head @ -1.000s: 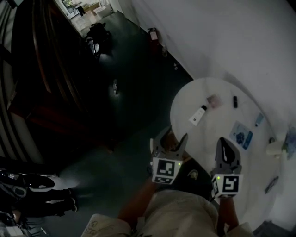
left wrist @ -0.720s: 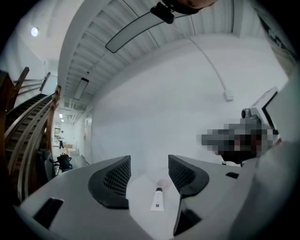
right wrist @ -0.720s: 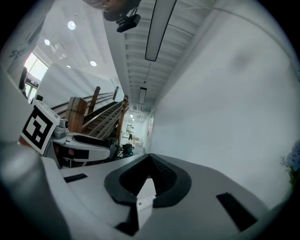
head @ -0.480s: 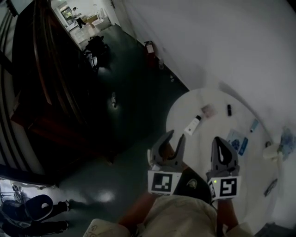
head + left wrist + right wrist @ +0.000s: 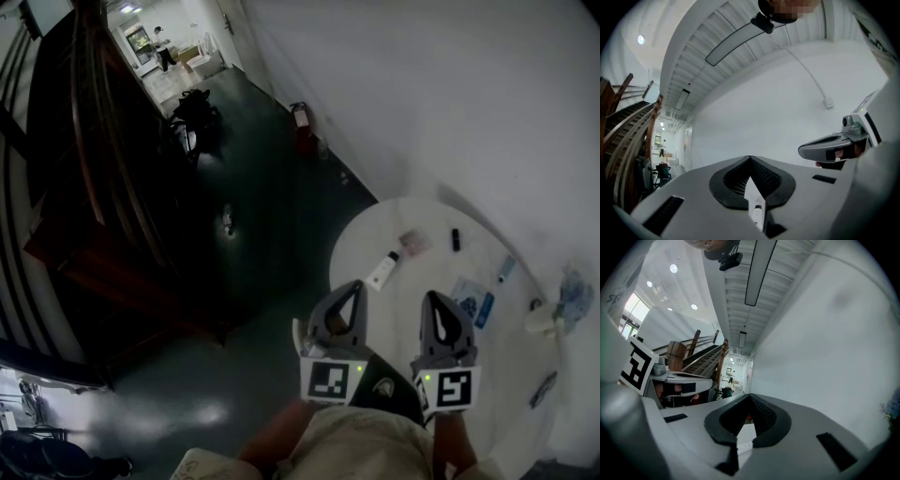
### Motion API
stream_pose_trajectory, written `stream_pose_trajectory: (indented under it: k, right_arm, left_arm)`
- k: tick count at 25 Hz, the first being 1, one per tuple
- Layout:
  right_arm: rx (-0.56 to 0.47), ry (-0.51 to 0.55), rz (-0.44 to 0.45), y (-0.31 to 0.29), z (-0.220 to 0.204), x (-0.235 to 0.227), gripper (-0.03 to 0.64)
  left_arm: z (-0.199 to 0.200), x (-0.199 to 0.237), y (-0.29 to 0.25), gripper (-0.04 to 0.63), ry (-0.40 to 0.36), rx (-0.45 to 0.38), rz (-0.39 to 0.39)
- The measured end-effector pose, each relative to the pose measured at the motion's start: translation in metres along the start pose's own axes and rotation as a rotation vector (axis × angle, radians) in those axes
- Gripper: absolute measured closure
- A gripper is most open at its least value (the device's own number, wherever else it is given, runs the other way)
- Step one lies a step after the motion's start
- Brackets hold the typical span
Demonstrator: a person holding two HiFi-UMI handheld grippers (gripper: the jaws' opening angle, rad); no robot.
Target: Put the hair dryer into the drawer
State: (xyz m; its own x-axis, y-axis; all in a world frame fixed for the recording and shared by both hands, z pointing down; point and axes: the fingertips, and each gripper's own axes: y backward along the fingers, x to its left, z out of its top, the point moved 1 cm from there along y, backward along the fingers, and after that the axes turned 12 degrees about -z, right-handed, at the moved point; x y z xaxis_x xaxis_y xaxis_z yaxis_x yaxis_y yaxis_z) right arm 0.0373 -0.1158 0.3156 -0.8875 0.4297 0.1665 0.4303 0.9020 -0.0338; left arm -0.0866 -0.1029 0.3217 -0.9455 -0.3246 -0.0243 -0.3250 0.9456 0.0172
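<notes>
Dark floor (image 5: 253,216) and a plain white wall (image 5: 441,103) met beside a round white table (image 5: 427,272), which stood below the person's raised hands. On that table lay a white tube (image 5: 382,271), and beyond it, nearer the table's far edge, a pink packet (image 5: 412,242) and a small black item (image 5: 456,239). A blue packet (image 5: 473,302) sat toward the table's right side.

The left gripper (image 5: 354,285) was held at the table's near-left edge, pointing level toward the wall, with its marker cube facing up. A bare forearm (image 5: 281,433) ran back from it toward the person. Its jaws had just been closing and now met tip to tip with nothing between them. In the left gripper view (image 5: 750,158) the tube (image 5: 758,213) showed only through the gap below the joined tips, lying on the table beyond.

The right gripper (image 5: 434,296) hung over the table's near edge, level and parallel with the left one, well apart from it. Its jaws were likewise pressed together and empty (image 5: 750,396).

A black object with a pale emblem (image 5: 386,382) lay at the table's near edge between the two cubes; what it was could not be told. No view let the hair dryer be made out.
</notes>
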Motion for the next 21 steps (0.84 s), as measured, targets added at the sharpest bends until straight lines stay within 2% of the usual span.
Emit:
stream_pose_trajectory:
  k: [14, 21]
  right_arm:
    - [0.014, 0.020, 0.021, -0.006, -0.008, 0.000, 0.611]
    - [0.012, 0.028, 0.036, -0.012, -0.007, 0.005, 0.611]
  left_arm:
    - [-0.023, 0.002, -0.002, 0.592, 0.013, 0.046, 0.028]
    - [-0.018, 0.007, -0.003, 0.592, 0.019, 0.025, 0.042]
